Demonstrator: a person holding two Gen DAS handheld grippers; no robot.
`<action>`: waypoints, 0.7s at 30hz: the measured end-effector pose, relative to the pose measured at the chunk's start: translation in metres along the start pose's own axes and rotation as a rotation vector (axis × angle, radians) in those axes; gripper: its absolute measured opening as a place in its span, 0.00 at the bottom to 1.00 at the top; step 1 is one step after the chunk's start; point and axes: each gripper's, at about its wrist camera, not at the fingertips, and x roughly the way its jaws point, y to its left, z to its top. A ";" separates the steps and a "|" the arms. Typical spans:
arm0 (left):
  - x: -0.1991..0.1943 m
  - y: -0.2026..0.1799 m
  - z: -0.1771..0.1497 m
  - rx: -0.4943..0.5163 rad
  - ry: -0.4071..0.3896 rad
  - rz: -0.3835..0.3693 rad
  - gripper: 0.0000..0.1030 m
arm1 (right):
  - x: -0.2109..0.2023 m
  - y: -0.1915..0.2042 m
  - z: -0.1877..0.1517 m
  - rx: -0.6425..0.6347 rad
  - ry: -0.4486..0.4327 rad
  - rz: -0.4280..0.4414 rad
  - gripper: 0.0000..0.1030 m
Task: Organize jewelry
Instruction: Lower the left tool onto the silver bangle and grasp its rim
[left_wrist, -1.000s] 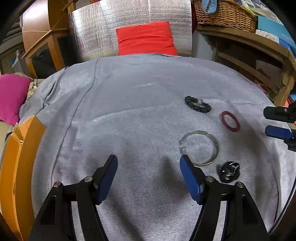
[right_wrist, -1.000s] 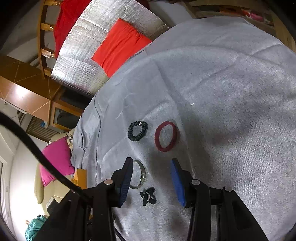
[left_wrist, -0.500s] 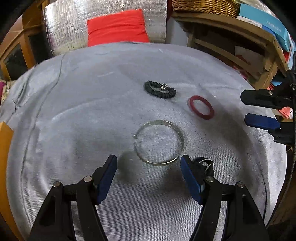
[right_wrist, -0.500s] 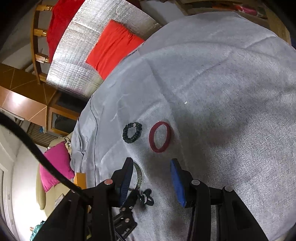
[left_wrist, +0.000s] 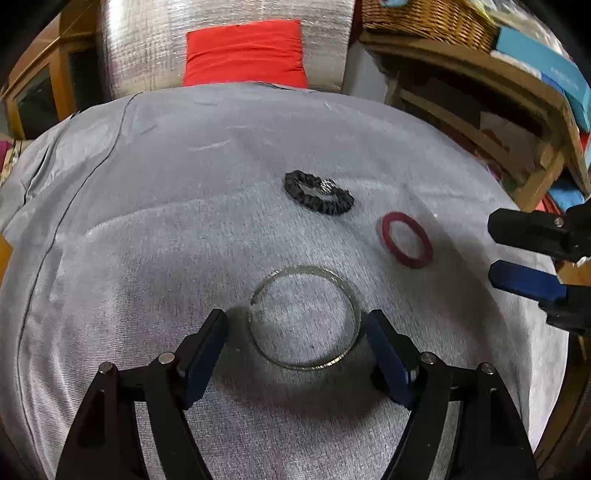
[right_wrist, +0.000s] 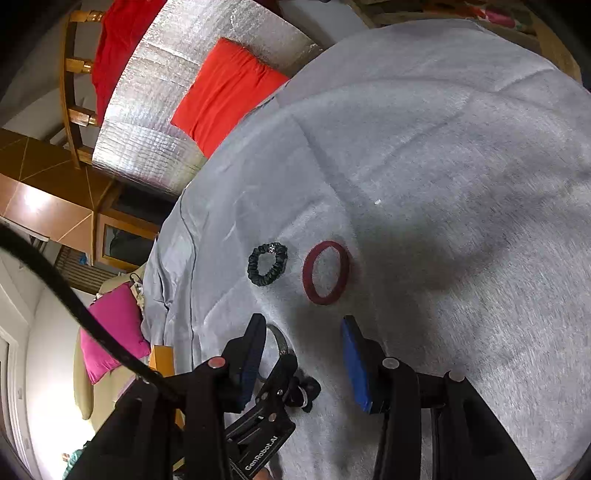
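My left gripper is opening, its pads straddling the silver bangle at lower centre without touching it. My right gripper hangs open and empty below the red ring.

The left gripper hangs low over a grey cloth spread on the worktop, its jaws opening, one blue pad on each side of a thin silver bangle lying flat; neither pad presses on it. Beyond the bangle lie a black scrunchie and, to its right, a dark red ring-shaped bangle, apart from each other. The right gripper reaches in from the right edge, nothing between its jaws. Behind stand a red cushion, a silver quilted sheet and a wicker basket.
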 end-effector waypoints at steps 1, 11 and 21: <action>0.000 0.002 0.001 -0.004 -0.006 0.000 0.66 | 0.002 0.002 0.001 -0.009 -0.004 -0.007 0.44; -0.020 0.032 0.004 -0.034 -0.050 0.022 0.60 | 0.029 0.022 0.020 -0.080 -0.031 -0.011 0.44; -0.033 0.038 0.001 -0.007 -0.056 0.081 0.60 | 0.045 0.040 0.015 -0.099 -0.018 0.029 0.44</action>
